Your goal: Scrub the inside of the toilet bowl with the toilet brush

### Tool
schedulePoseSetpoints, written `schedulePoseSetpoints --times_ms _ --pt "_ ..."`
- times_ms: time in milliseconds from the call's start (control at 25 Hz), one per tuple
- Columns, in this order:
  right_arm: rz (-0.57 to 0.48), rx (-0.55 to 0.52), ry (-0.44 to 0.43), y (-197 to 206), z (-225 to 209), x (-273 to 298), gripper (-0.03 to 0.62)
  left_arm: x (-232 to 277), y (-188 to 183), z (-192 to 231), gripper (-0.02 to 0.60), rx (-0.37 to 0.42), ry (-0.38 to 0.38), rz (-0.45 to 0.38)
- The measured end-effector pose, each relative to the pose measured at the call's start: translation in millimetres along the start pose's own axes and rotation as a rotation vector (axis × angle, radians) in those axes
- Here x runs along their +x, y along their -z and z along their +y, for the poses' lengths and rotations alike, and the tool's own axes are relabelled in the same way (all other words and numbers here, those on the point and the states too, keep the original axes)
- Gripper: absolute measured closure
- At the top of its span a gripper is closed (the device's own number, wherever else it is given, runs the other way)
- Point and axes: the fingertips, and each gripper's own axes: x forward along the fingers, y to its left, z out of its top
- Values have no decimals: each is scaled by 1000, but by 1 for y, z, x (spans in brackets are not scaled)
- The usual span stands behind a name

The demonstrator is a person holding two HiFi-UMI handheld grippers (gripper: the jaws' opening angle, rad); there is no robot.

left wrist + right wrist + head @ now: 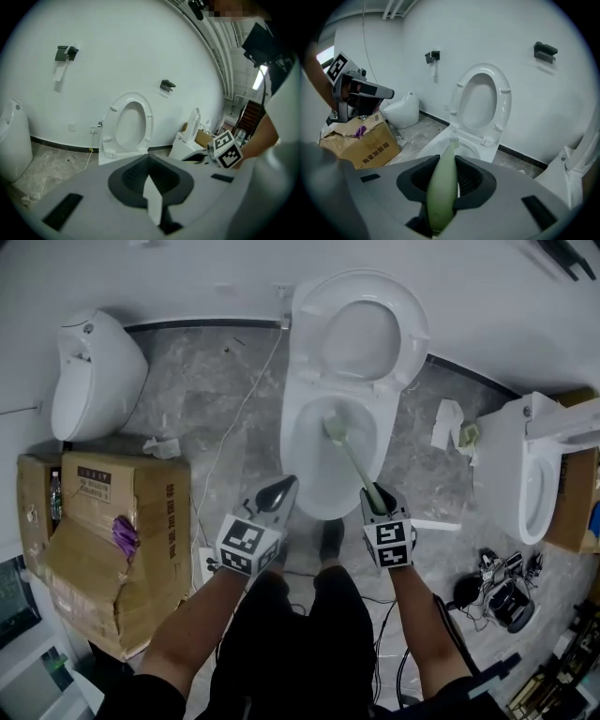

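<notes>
A white toilet (302, 409) stands in the middle with its seat and lid (361, 334) raised against the wall. A pale green toilet brush (352, 457) reaches into the bowl, its head (334, 427) low against the inner wall. My right gripper (377, 502) is shut on the brush's handle (442, 187) near the front rim; the bristle end (453, 138) shows past the jaws over the bowl (471, 150). My left gripper (279, 493) hovers by the bowl's front left rim, shut, with nothing held. In the left gripper view, the left gripper (152, 190) points at the raised seat (131, 124).
A second white fixture (94, 381) stands at the left wall, above a torn cardboard box (103, 540). Another toilet (530, 479) and a box stand at the right, with crumpled paper (448, 424) and tangled cables (506, 592) on the floor. A white cord (234, 427) runs left of the bowl.
</notes>
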Motion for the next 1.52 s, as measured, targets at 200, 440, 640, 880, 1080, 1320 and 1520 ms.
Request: schedulePoseSetpoints --times_ms 200,440,640,880,1080,1320,1520 --pt "29 -24 -18 16 -2 39 488 21 19 8 574 -6 -19 15" --pt "49 -23 -34 19 -7 82 488 41 34 17 574 10 -32 40" --pt "73 -49 -33 20 -14 114 488 46 36 27 574 -6 -37 41" --pt "96 -64 -19 26 -22 138 488 55 38 37 574 -10 -43 41" --pt "105 -37 5 32 -27 150 488 58 45 41 574 -9 -37 53" --pt "101 -21 48 32 -37 153 488 60 49 38 574 -6 -20 67" --pt "108 -7 87 35 -48 146 488 62 48 31 574 -15 -4 67"
